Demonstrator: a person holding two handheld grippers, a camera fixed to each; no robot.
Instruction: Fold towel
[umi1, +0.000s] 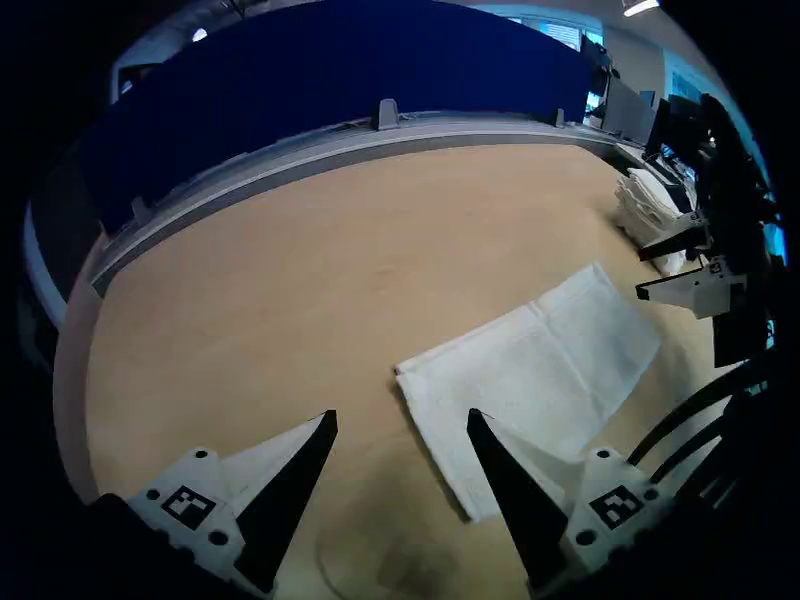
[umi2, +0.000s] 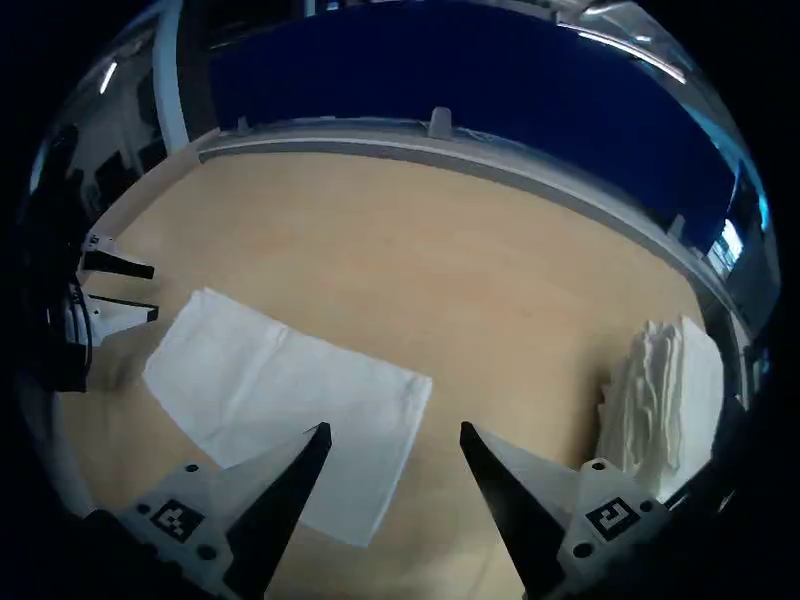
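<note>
A white towel (umi1: 540, 375) lies flat on the wooden table (umi1: 330, 280), folded into a rectangle. My left gripper (umi1: 400, 425) hovers open over its near left corner; one finger is above the cloth, the other above bare wood. In the right gripper view the same towel (umi2: 290, 400) lies at the lower left, and my right gripper (umi2: 392, 435) stands open just above its right edge. The right gripper (umi1: 665, 272) also appears open at the far right of the left gripper view. The left gripper (umi2: 125, 288) appears open at the left edge of the right gripper view.
A stack of folded white towels (umi2: 660, 395) sits at the table's right side, also seen as the stack (umi1: 650, 205) in the left gripper view. A blue divider panel (umi1: 330, 90) on a grey rail runs along the table's far edge.
</note>
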